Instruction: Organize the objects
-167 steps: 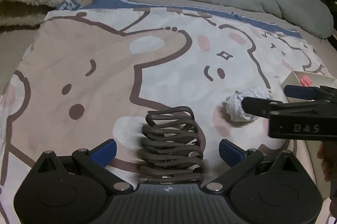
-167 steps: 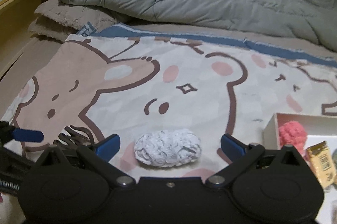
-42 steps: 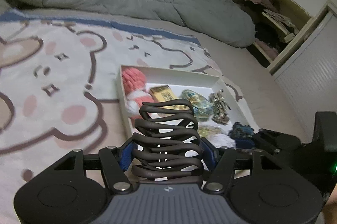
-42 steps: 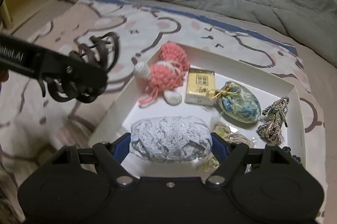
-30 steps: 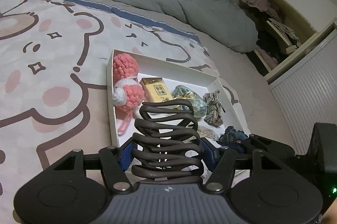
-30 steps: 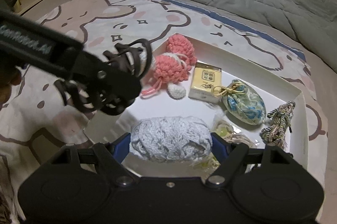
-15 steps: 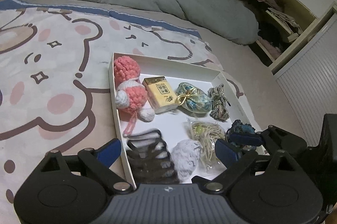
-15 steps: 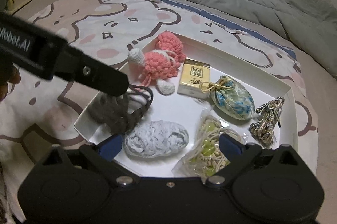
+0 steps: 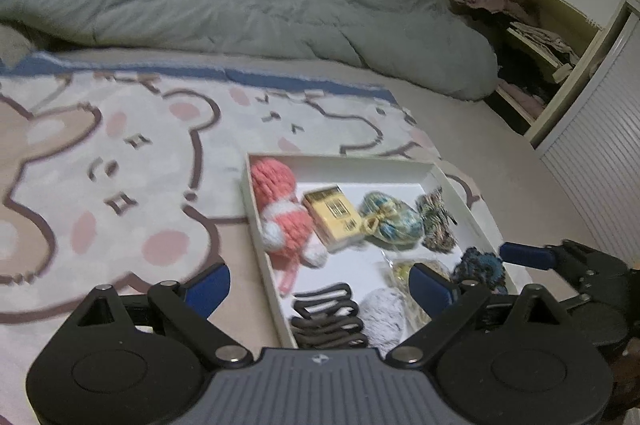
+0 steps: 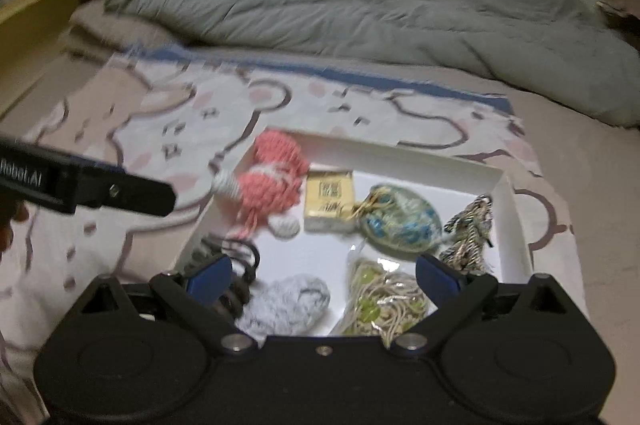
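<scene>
On the bed (image 9: 460, 129), a grey duvet (image 9: 240, 5) lies bunched along the far side and a bear-print blanket (image 9: 100, 161) covers the near part. A white tray (image 9: 344, 163) sits on the blanket's right end. Inside it are a pink crochet toy (image 9: 280, 209), a yellow box (image 9: 332, 215), a blue-green pouch (image 9: 394, 221), a braided cord (image 9: 436, 221), a bag of beads (image 10: 384, 299), a white knit ball (image 10: 286, 301) and a dark coil (image 9: 328, 317).

Both tongs are released and empty: the left tongs (image 9: 318, 283) hang over the tray's near left corner, the right tongs (image 10: 322, 275) over its near edge. The coil lies just below and between the left fingers, its long axis running away from them; the ball lies likewise under the right pair, long axis across them. Each hand is nearest its own item. With both items lying in the tray, the sorting looks done or nearly so.
</scene>
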Available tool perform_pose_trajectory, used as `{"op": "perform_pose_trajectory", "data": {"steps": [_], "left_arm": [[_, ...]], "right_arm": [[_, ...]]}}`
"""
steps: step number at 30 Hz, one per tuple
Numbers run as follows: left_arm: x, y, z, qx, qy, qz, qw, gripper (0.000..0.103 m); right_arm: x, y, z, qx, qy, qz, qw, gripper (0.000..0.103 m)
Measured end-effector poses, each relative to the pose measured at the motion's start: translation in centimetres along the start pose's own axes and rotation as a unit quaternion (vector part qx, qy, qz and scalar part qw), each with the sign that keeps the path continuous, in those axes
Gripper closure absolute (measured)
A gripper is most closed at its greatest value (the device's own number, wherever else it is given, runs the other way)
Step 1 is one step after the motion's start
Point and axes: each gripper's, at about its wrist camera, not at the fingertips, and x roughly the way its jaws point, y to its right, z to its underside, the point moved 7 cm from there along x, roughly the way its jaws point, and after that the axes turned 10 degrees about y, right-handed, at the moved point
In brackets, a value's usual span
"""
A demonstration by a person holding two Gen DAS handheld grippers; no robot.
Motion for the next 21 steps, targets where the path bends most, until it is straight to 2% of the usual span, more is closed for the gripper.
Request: {"op": "perform_pose_trajectory", "data": {"steps": [6, 11, 21], "left_arm": [[-2.9, -0.6, -1.4, 0.024, 0.026, -0.027, 0.9990, 0.007], [-5.9, -1.1, -2.1, 0.050, 0.048, -0.040, 0.9968, 0.007], [-10.7, -1.5, -2.1, 0.094, 0.081, -0.060, 0.9904, 0.002]], "right_arm": [[-2.2, 0.3, -1.3, 0.050, 0.019, 0.021, 0.998, 0.003], [-4.3, 0.6, -2.1, 0.073, 0.028, 0.094, 0.993, 0.000], [-8.2, -1.6, -2.8, 0.091, 0.067, 0.115, 0.987, 0.000]]}}
